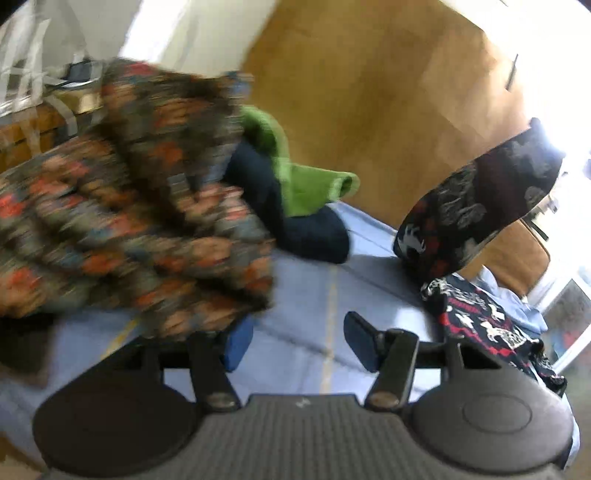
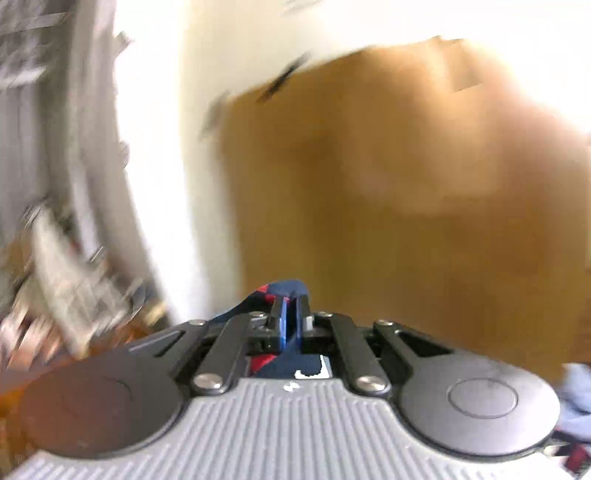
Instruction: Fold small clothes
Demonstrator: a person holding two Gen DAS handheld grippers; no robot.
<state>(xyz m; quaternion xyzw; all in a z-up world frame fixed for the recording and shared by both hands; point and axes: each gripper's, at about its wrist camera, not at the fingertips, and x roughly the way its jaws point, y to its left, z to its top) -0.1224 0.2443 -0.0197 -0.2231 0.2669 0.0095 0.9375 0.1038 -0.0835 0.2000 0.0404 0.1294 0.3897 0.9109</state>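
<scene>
A dark printed garment [image 1: 480, 206], patterned in white and red, is seen hanging at the right of the left wrist view, lifted clear of the pale blue sheet [image 1: 306, 295]. More of the same print [image 1: 487, 325] lies crumpled on the sheet just below it; whether the two are one piece cannot be told.

In the right wrist view, the right gripper [image 2: 291, 321] is shown with its jaws pressed nearly together on a fold of navy and red cloth [image 2: 280, 290], which appears to be the same garment. The left gripper [image 1: 299, 339] is held about half open, just above the sheet, with nothing between its blue pads [image 1: 240, 343].

The garment is judged to be light, thin and limp. It drapes from the pinch and would not hold a shape by itself. A hem or corner is judged the best place for the free gripper to take hold, so that the cloth can be spread flat.

The sheet appears soft, with a faint yellow stripe [image 1: 330, 314]. A blurred floral cloth [image 1: 140, 206] is heaped at the left, with a green cloth [image 1: 295, 177] and a navy one [image 1: 295, 229] behind it. A wooden panel [image 1: 369, 103] and white wall [image 1: 155, 29] are seen beyond, with bright glare at the right.
</scene>
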